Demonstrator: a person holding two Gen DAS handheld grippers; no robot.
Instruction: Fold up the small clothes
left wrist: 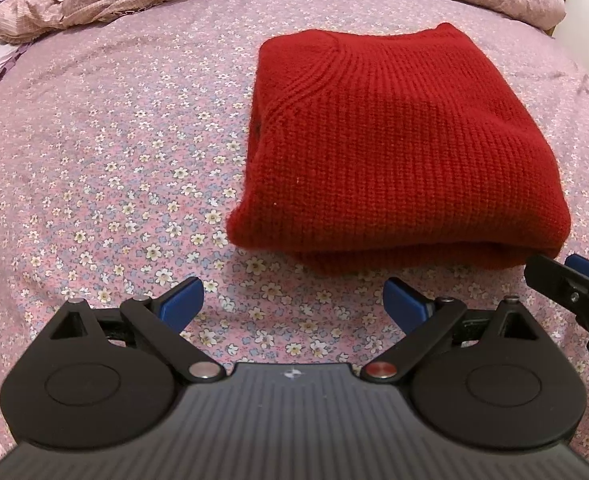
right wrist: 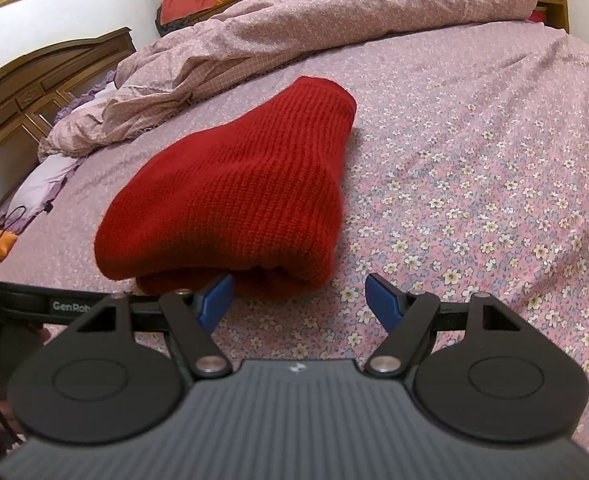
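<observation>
Lying on the floral bedsheet (left wrist: 114,152), the red knitted sweater (left wrist: 394,140) is already folded into a compact, roughly rectangular bundle, its folded-over near edge facing both claws and its long axis running away from them toward the rumpled duvet (right wrist: 334,28) at the far side of the bed.

From the left claw (left wrist: 294,300) the bundle sits ahead and to the right, apart from the blue fingertips (left wrist: 182,298); nothing lies between the jaws, which stand wide apart over bare sheet.

The right claw (right wrist: 298,298) is judged the nearer: the bundle lies ahead and slightly to its left, with the near edge just beyond the left blue fingertip (right wrist: 218,294) (contact there cannot be confirmed). Its jaws likewise stand wide, gripping nothing.

Judgement: the fold appears complete or nearly so; any further move, whether squaring the near edge or lifting the bundle aside, would fall most readily to the right claw.
</observation>
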